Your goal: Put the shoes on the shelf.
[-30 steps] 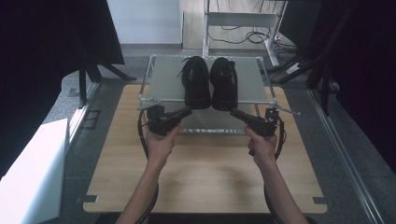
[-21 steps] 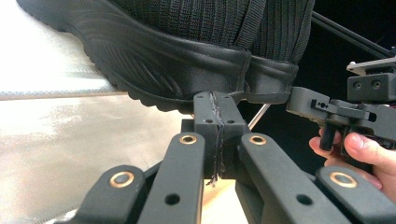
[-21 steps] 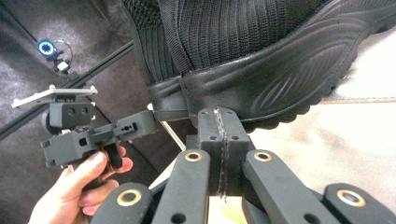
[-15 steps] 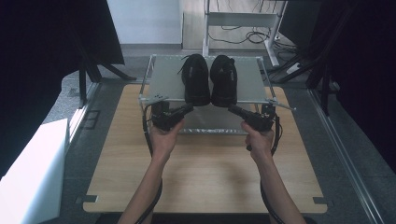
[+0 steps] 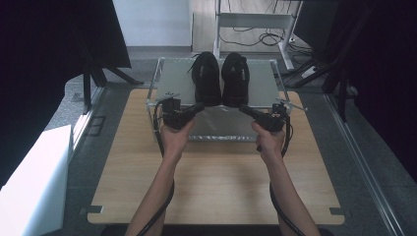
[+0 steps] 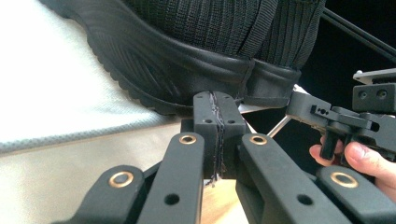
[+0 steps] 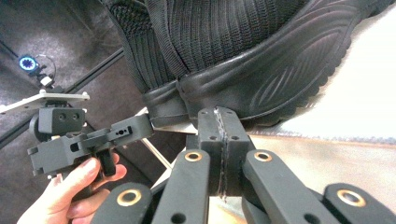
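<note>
Both grippers are edging forward since the earlier frame; left gripper [image 6: 218,121] and right gripper [image 7: 219,135] clenched, empty; shoes [image 5: 220,78] sitting just beyond jaws on platform [image 5: 172,78]; knit uppers soft, heel rims firmer, likely best hold.

I see a white box [image 5: 32,184] at eight o'clock, a rack [image 5: 255,22] and cables [image 5: 246,37] at twelve.
</note>
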`<action>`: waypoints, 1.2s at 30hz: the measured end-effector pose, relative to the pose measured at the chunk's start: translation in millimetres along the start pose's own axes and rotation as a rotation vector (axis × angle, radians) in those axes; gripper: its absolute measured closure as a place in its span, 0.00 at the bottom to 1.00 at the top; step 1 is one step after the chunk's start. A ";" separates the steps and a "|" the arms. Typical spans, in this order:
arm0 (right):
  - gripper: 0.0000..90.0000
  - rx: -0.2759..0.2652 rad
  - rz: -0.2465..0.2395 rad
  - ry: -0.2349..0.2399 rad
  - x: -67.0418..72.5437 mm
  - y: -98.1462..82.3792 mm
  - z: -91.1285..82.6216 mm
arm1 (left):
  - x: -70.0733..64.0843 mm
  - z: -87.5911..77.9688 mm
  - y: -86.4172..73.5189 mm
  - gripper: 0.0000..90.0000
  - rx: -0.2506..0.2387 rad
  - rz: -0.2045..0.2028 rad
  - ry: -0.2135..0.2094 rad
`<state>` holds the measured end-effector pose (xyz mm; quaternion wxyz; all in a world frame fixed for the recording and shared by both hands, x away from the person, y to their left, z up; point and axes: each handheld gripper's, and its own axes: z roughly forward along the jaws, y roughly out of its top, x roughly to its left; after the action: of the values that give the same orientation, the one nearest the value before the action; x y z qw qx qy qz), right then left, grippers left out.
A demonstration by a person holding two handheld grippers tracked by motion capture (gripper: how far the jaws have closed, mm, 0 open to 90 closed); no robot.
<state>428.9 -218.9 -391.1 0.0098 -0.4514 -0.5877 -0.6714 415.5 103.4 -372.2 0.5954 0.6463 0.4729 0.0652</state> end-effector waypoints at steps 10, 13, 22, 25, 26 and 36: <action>1.00 -0.026 0.054 -0.003 -13.4 0.8 7.9 | 5.2 11.4 3.0 0.99 0.005 -0.021 0.019; 1.00 -0.030 0.064 -0.001 -14.7 0.7 9.0 | 4.9 12.5 4.4 0.99 0.000 -0.022 0.016; 0.90 -0.010 0.069 -0.005 -11.6 1.1 5.6 | -1.1 9.6 0.7 0.85 -0.001 0.014 -0.003; 0.79 0.006 0.055 -0.004 -10.2 -1.4 -0.3 | -2.1 6.1 -5.6 0.72 0.000 0.035 -0.002; 0.79 0.006 0.055 -0.004 -10.2 -1.4 -0.3 | -1.7 5.1 -8.0 0.72 0.004 0.042 0.001; 0.55 0.047 -0.039 -0.039 -8.6 -13.2 -18.1 | -0.9 -3.6 -28.9 0.40 0.056 0.132 0.026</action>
<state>416.0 -233.6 -404.9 -0.0041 -0.4526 -0.6121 -0.6484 397.3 100.8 -394.8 0.5653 0.6915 0.4386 0.0993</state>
